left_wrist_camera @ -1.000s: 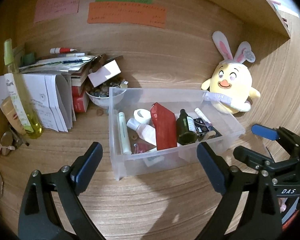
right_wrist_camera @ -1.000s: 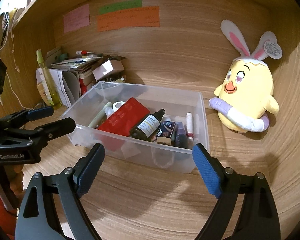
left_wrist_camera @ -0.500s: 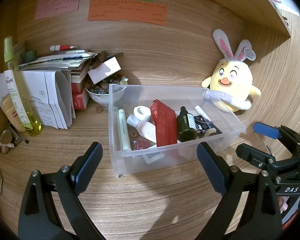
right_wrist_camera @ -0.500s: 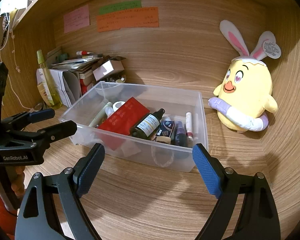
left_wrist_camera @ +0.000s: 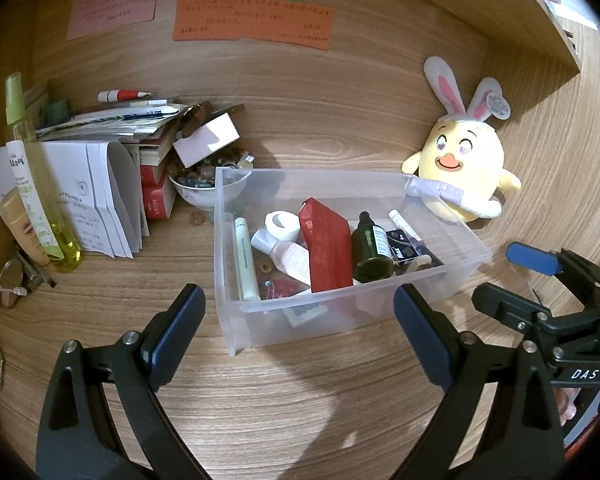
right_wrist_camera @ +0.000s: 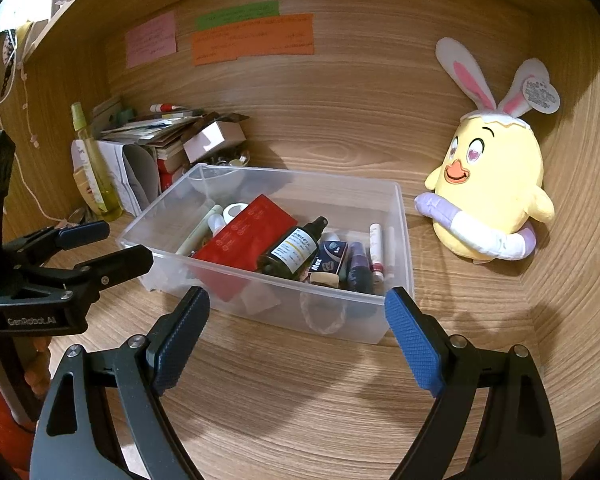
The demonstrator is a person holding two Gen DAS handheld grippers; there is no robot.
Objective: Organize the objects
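The clear bin (left_wrist_camera: 340, 312) sits mid-table (left_wrist_camera: 300, 400), already loaded: red packet (left_wrist_camera: 326, 252), dark green bottle (left_wrist_camera: 370, 248), white tube (left_wrist_camera: 246, 258), tape roll (left_wrist_camera: 282, 222) and some small bits. Looks like we're between picks. Both the left claw (left_wrist_camera: 300, 336) and the right claw (right_wrist_camera: 296, 336) hang wide open in front of it, holding nothing. Next move is probably picking a stray thing, maybe from the pile by the spray bottle (left_wrist_camera: 40, 184), so a long reach left. Compared with a second ago, both claws have backed off slightly; bin contents look unchanged.
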